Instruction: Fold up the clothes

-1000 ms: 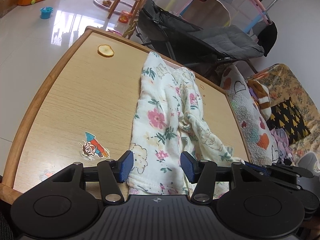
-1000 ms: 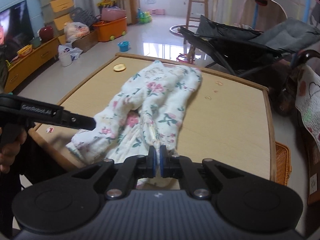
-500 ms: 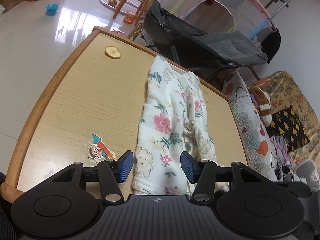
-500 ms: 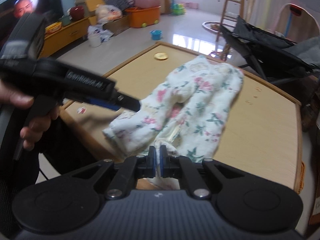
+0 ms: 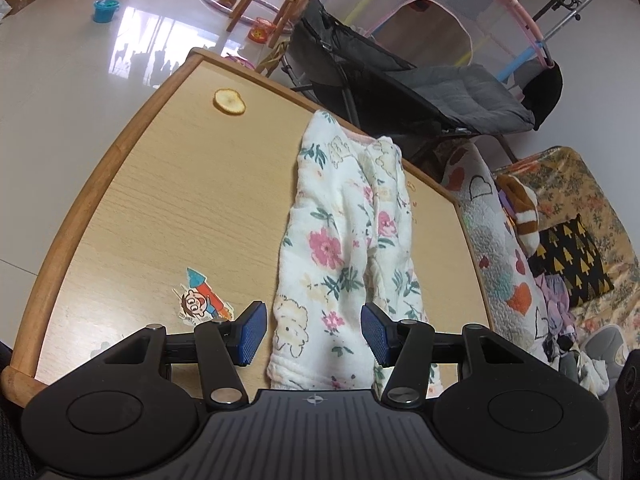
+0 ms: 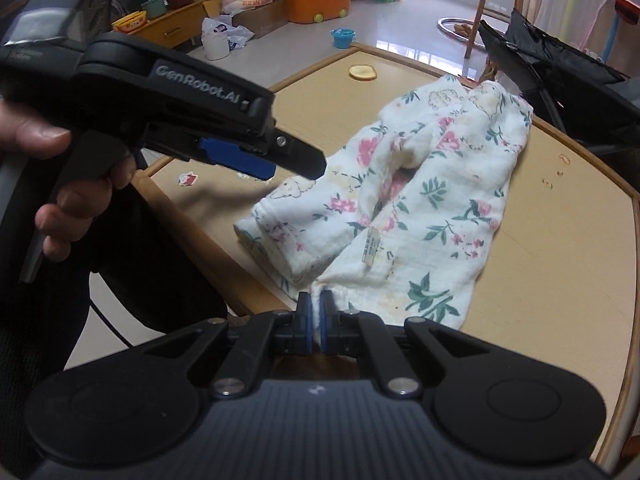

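Observation:
A white floral garment (image 5: pixel 344 248) (image 6: pixel 436 184) lies stretched across the wooden table (image 5: pixel 168 200) (image 6: pixel 560 248), its near end at the front edge. My right gripper (image 6: pixel 316 316) is shut on a pinch of the garment's near hem just off the table edge. My left gripper (image 5: pixel 314 334) is open and hovers over the near cuff with the cloth showing between its blue pads, not clamped. In the right wrist view the left gripper (image 6: pixel 256 164) appears side-on, held in a person's hand (image 6: pixel 80 184) above the table's left corner.
A lemon-slice coaster (image 5: pixel 229 101) and a cartoon sticker (image 5: pixel 202 300) are on the table. A dark stroller (image 5: pixel 420 84) stands behind it, a sofa with cushions (image 5: pixel 568 256) to the right. Toys and an orange bin (image 6: pixel 316 0) dot the floor.
The right gripper has pulled the hem toward the near edge, drawing the garment long and narrow. The left gripper stayed open over the cuff and sits closer to the right gripper's camera.

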`<state>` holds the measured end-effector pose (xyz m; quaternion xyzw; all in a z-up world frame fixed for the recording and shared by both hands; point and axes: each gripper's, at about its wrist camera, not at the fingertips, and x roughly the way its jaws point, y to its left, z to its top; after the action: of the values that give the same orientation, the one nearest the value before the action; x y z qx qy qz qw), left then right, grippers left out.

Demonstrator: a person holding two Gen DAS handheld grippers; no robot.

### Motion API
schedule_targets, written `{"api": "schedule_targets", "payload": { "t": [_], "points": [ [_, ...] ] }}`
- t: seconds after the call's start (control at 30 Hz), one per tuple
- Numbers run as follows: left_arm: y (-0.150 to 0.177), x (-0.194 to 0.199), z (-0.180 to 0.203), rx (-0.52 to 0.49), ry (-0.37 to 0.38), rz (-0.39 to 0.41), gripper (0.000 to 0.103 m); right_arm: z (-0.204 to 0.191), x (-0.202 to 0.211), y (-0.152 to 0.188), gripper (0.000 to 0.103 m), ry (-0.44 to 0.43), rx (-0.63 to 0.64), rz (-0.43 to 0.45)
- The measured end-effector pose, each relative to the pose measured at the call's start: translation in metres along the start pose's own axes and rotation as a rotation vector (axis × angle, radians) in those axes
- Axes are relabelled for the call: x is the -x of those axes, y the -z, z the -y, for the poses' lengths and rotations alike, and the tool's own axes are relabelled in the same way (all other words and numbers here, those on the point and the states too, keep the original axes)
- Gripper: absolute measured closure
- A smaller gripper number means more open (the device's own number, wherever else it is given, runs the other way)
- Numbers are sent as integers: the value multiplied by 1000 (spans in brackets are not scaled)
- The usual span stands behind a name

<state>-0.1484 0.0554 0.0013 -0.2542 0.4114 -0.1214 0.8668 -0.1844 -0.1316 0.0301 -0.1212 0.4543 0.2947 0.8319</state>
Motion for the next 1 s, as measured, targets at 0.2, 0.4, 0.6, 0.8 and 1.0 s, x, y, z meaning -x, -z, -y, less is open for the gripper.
{"api": "schedule_targets", "payload": {
  "t": [0.2,0.4,0.6,0.8,1.0],
  "points": [
    [3,-9,2,-22,-6,-43,49,0,0,-1,95,-14,-10,1],
    [3,-15,1,-32,-18,-64,49,7,32,-9,94,-81,-6,61],
    [3,-18,0,-46,-28,-80,49,17,42,-21,90,-102,-17,70],
    [2,-20,1,-53,-26,-87,49,25,45,-33,86,-115,-21,66],
    [4,-19,3,-75,-24,-91,49,52,30,-59,86,26,-126,97]
  ]
}}
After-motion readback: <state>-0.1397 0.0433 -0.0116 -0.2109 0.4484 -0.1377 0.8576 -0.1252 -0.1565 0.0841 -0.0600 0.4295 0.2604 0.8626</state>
